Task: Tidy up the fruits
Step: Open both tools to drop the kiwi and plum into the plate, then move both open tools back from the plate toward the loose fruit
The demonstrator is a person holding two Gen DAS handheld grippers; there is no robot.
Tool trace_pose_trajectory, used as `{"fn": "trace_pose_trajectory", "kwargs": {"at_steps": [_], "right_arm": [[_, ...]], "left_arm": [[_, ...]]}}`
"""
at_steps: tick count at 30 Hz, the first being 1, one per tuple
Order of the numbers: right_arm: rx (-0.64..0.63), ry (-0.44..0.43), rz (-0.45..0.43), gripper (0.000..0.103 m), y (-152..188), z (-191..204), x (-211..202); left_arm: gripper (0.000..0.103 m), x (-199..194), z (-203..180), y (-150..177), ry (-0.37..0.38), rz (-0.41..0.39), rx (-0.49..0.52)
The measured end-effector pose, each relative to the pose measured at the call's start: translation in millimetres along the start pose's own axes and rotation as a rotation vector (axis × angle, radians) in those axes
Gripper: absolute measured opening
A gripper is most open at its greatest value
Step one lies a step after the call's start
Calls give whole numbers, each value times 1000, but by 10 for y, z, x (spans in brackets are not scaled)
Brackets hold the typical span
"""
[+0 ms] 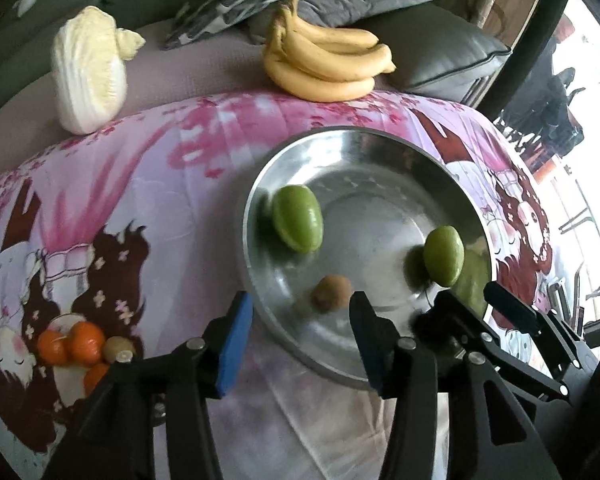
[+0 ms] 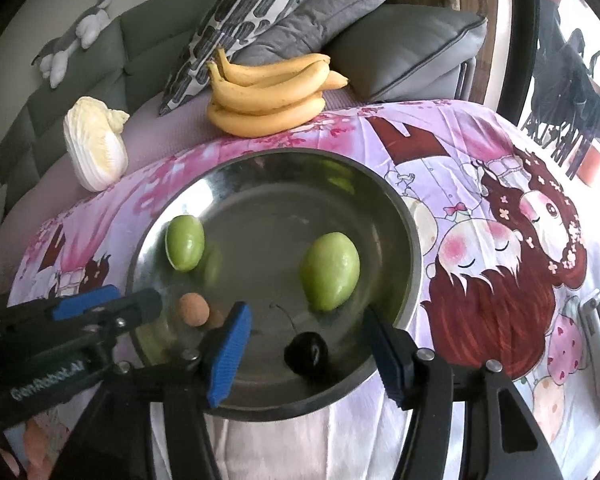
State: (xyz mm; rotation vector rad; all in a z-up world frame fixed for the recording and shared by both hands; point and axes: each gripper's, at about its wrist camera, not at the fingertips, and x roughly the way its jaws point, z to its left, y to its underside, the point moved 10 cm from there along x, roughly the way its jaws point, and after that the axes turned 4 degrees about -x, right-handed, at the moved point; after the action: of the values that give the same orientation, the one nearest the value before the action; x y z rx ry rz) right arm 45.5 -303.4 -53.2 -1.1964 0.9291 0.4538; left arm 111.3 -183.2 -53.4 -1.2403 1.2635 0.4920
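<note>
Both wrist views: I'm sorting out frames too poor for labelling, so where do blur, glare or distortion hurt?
Left wrist view: the kiwi and green fruit in the steel bowl look soft with motion blur; the window at right is blown out. Right wrist view: sharper, the dark cherry reads clearly, though fisheye bends the printed cloth and reflections double the fruit.

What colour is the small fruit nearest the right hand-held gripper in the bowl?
Dark, nearly black cherry, stem attached; clearest in the right wrist view.
</note>
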Motion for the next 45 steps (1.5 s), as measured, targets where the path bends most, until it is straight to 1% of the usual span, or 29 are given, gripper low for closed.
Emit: {"fn": "trace_pose_trajectory", "kwargs": {"at_steps": [2,3,5,7,8,9,11,14,17,20,23,29,32,39,41,45], "right_arm": [[-8,4,-3,65,8,16,-26],[-11,7,-4,69,14,17,-34],[-11,17,1,73,38,7,-47],[-10,28,9,75,66,-17,-54],[-11,33,11,77,77,-24,-55],[-10,40,15,79,95,-38,-57],[-10,45,22,82,116,-53,-56],[-14,43,25,89,138,-47,-61],[-16,44,29,94,169,-44,-73],[-13,46,33,96,204,-52,-93],[0,32,37,98,236,-55,-98],[19,43,52,102,310,-100,-86],[21,35,55,103,342,-100,-97],[27,30,64,103,410,-98,-109],[18,29,59,103,402,-63,-131],[-18,27,39,103,371,49,-202]], "left_arm": [[62,-42,56,15,-26,-9,1],[64,-56,78,24,-31,-12,0],[65,-58,110,38,-38,-9,-9],[70,-60,154,54,-42,-7,-24],[76,-65,188,76,-49,-6,-31],[80,-69,204,86,-54,-7,-30],[81,-94,251,99,-75,-21,-24],[93,-126,339,98,-104,-42,-35],[95,-153,415,111,-112,-59,-46],[100,-177,477,145,-135,-73,-40],[101,-177,486,179,-133,-78,-34],[102,-135,497,312,-137,-60,-12],[103,-154,535,343,-145,-74,-20],[103,-149,509,399,-112,-67,-22],[103,-164,500,401,-85,-67,-31],[103,-163,508,443,-73,-29,-32]]}}
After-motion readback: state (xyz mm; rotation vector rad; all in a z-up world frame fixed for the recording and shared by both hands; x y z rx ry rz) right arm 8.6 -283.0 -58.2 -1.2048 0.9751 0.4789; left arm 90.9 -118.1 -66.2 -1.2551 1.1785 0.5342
